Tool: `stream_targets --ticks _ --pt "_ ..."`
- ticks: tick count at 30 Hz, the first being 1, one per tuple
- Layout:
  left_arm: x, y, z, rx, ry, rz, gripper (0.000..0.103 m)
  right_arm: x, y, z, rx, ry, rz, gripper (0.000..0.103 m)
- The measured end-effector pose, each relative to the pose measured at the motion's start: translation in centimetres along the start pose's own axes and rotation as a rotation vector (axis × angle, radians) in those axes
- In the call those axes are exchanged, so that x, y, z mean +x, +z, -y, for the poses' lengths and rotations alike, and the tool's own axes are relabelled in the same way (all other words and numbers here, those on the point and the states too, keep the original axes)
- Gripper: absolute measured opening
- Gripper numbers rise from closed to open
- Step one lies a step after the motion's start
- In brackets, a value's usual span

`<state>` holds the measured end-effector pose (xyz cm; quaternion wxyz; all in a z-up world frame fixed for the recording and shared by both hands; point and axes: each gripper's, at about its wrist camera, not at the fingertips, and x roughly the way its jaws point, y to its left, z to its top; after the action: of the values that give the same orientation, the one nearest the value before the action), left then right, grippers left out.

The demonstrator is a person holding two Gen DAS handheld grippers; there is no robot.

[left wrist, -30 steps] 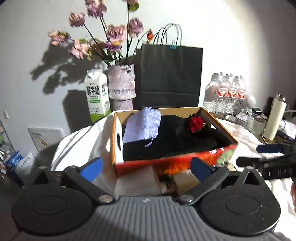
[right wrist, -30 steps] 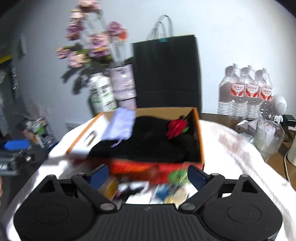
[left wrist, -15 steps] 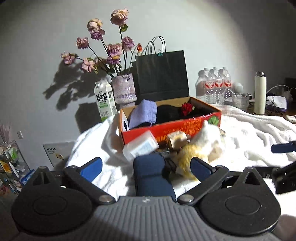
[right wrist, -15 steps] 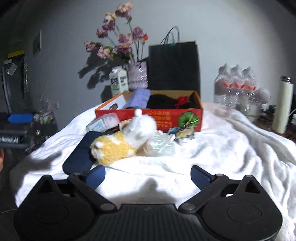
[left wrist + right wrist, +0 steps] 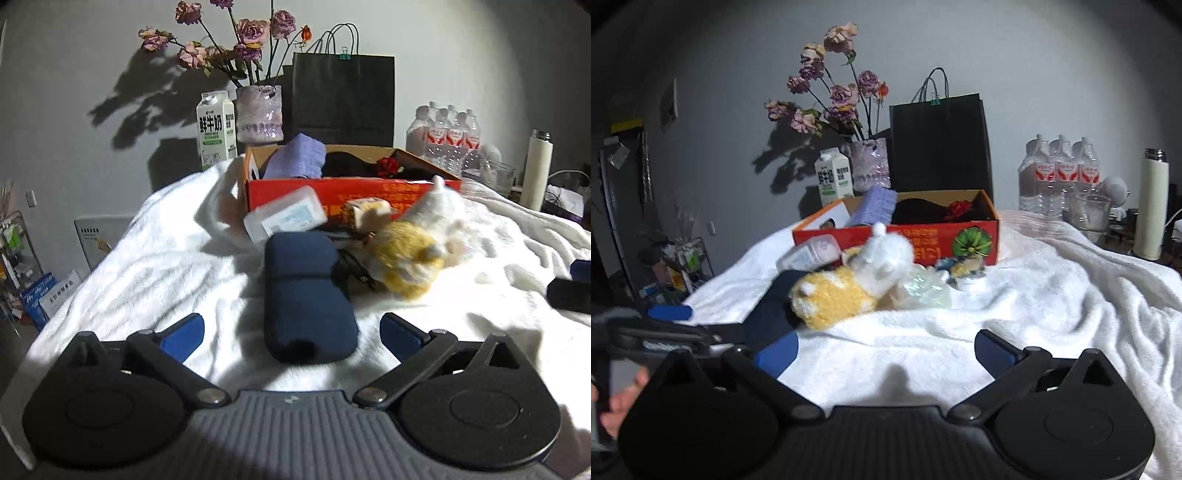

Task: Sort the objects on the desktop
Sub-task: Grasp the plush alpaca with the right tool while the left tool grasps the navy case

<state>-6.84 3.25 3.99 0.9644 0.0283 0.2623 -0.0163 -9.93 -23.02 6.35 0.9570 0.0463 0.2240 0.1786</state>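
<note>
Directly ahead of the left gripper (image 5: 291,326), whose fingers stand spread and empty, lies the dark navy fabric pouch (image 5: 308,295) on the white fleece blanket (image 5: 155,266); its long axis runs roughly along the approach line, near end between the fingertips. The right gripper (image 5: 886,350), likewise spread and empty, is farther off, so the left looks better placed. Beyond sit the yellow-and-white plush toy (image 5: 417,247) and the orange cardboard box (image 5: 351,188).
</note>
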Motion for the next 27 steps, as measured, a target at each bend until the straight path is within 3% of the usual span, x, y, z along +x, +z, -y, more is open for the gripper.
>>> stream_targets --ticks 3,5,7,10,13,16,17,20,25,27 --pt "2.3 0.5 -0.4 0.014 0.0 -0.025 0.103 2.1 1.5 -0.6 0.024 0.047 -0.008 0.094" --pt "3.7 0.9 -0.4 0.011 -0.046 -0.04 0.103 4.1 2.6 -1.2 0.04 0.052 -0.018 0.092" --pt "5.2 1.1 -0.2 0.014 -0.096 -0.06 0.103 6.7 3.5 -1.7 0.065 0.063 -0.046 0.085" --pt "7.3 1.2 0.3 0.032 -0.097 -0.085 0.101 11.0 4.2 -1.8 0.167 0.087 -0.123 0.075" --pt "8.7 1.4 -0.1 0.007 -0.094 -0.109 0.094 14.2 4.2 -1.7 0.243 0.081 -0.166 0.073" --pt "9.2 1.6 -0.3 -0.012 -0.12 -0.12 0.08 16.2 4.1 -2.0 0.269 0.086 -0.191 0.075" --pt "9.2 1.6 -0.2 -0.013 -0.13 -0.125 0.074 16.7 4.1 -2.1 0.261 0.078 -0.197 0.075" --pt "8.5 1.2 0.5 0.029 -0.109 -0.103 0.07 17.3 4.0 -1.9 0.281 0.08 -0.21 0.074" --pt "6.1 0.8 0.4 0.014 -0.117 -0.126 0.068 15.5 4.1 -1.3 0.277 0.08 -0.181 0.047" --pt "4.5 0.5 -0.1 -0.021 -0.13 -0.134 0.068 13.6 4.2 -1.0 0.264 0.099 -0.159 0.046"
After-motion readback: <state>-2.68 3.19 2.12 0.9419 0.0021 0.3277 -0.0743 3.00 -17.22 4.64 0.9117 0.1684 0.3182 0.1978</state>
